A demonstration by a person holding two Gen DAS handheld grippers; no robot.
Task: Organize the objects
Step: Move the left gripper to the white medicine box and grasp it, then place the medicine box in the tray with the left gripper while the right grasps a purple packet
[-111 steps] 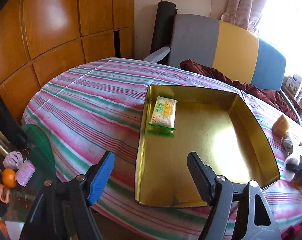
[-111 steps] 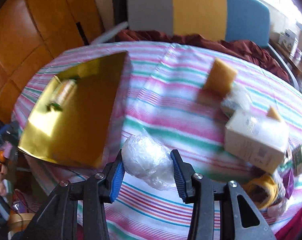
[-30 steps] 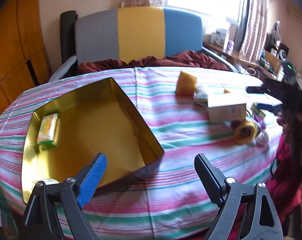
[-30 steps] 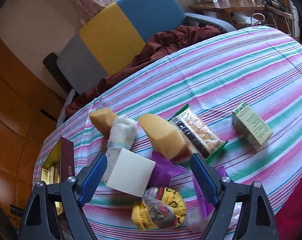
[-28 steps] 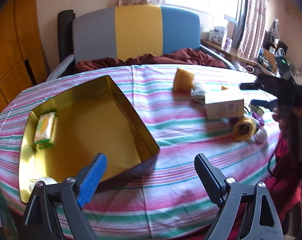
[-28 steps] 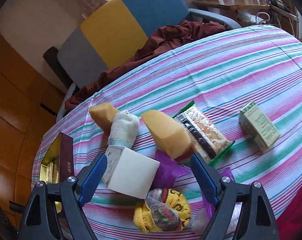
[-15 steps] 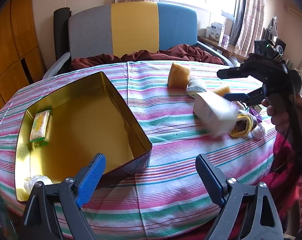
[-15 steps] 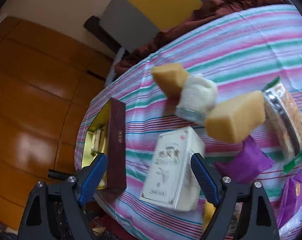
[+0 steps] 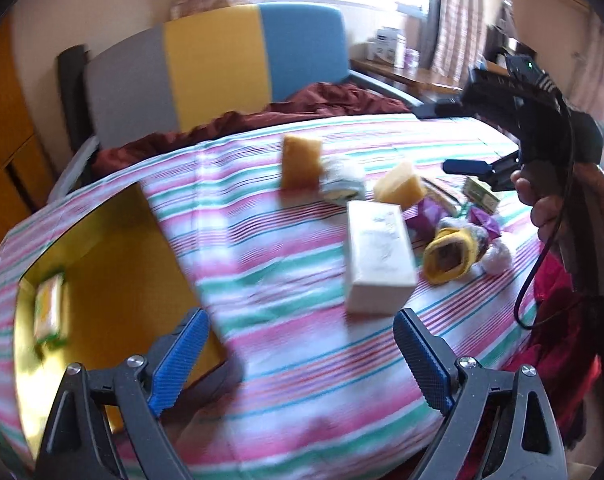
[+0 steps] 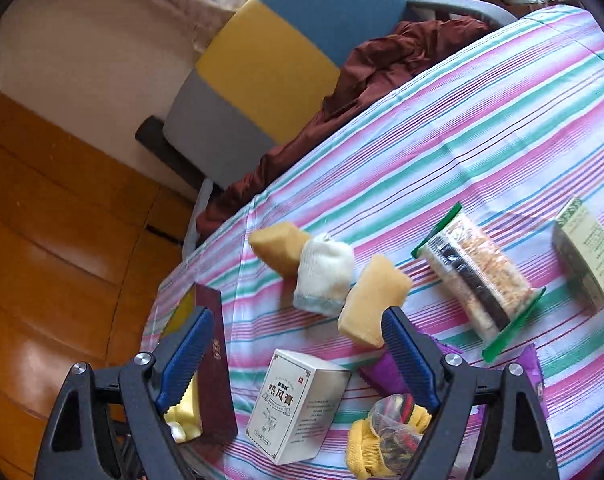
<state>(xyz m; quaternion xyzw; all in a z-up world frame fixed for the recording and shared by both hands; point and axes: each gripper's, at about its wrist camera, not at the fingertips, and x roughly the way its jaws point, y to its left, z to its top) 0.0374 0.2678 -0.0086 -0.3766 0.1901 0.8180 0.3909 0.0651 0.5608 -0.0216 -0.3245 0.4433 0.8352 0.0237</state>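
Note:
A gold tin tray (image 9: 114, 280) with a dark red outer wall (image 10: 214, 360) sits at the table's left; a small yellow-green packet (image 9: 50, 312) lies in it. A white box (image 9: 378, 260) (image 10: 298, 404) lies on the striped cloth beside two yellow sponges (image 9: 302, 164) (image 10: 372, 308), a white rolled cloth (image 10: 324, 280), a yellow bundle (image 9: 450, 256), purple packets (image 9: 430, 216), a snack bar (image 10: 478, 280) and a green box (image 10: 590, 252). My left gripper (image 9: 298, 360) is open and empty, near the table's front edge. My right gripper (image 10: 298, 352) is open and empty, above the white box; it shows in the left wrist view (image 9: 482, 140).
A chair with a grey, yellow and blue back (image 9: 218, 64) stands behind the table with a dark red cloth (image 10: 386, 64) on it. Wood panelling (image 10: 42, 240) is at the left. A side table with small items (image 9: 394, 56) is by the window.
The right gripper, earlier shut on a clear plastic ball, is open and empty; a plastic ball lies in the tray's near corner. Both grippers have swung right toward the pile.

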